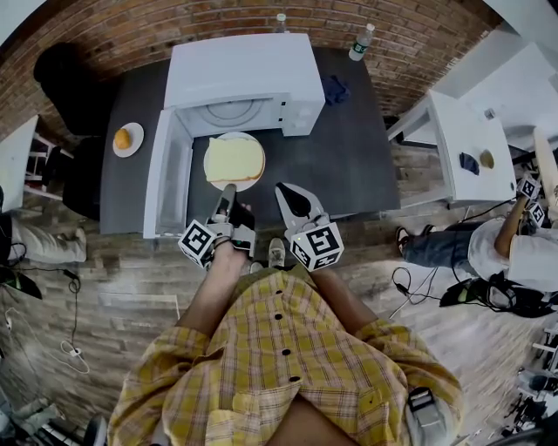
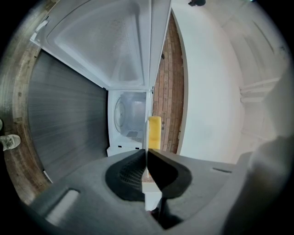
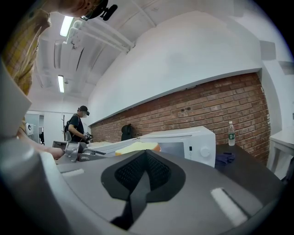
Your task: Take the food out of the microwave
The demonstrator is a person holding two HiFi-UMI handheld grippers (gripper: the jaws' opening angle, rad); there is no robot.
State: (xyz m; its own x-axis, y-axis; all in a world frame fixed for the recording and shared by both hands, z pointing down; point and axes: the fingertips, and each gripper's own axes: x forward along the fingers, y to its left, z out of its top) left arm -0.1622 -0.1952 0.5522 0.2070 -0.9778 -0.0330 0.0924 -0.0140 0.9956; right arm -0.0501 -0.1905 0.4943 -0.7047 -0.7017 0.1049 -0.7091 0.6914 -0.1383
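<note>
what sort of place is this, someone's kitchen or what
Probably a lab or studio, not a home kitchen: the microwave sits on a plain dark table by a bare brick wall, cables trail over the wood floor, and another person works nearby.

plate (image 1: 235,135): near rim hidden under left gripper (image 1: 228,188) tip
bottle (image 1: 281,19): lower part hidden behind microwave (image 1: 240,74)
two small items (image 1: 469,163), side table (image 1: 462,122): too small to identify
</note>
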